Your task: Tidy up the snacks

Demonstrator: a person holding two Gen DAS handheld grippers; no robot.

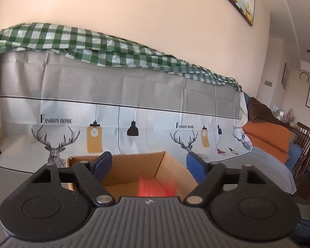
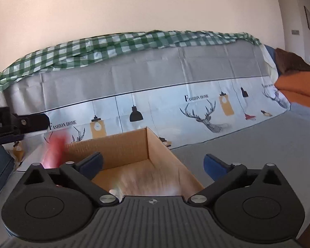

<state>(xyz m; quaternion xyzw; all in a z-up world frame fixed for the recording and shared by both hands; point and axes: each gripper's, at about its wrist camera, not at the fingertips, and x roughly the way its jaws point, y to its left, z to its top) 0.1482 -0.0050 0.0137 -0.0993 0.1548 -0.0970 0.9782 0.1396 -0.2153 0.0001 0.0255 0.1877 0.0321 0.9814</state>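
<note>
An open cardboard box (image 1: 134, 165) stands in front of both grippers; it also shows in the right wrist view (image 2: 124, 148). My left gripper (image 1: 148, 165) is open over the box, with nothing between its blue pads. A blurred red thing (image 1: 153, 188) shows inside the box just ahead of it. My right gripper (image 2: 155, 163) is open and empty above the box. In the right wrist view a blurred red snack packet (image 2: 55, 150) is in the air at the box's left edge, below the left gripper (image 2: 20, 124). The box floor is smeared by motion.
The box rests on a grey surface (image 2: 248, 140). Behind it a sofa is covered by a grey printed cloth (image 1: 134, 103) and a green checked cloth (image 1: 93, 41). Orange cushions (image 1: 268, 138) and a wooden chair (image 1: 305, 138) stand at the right.
</note>
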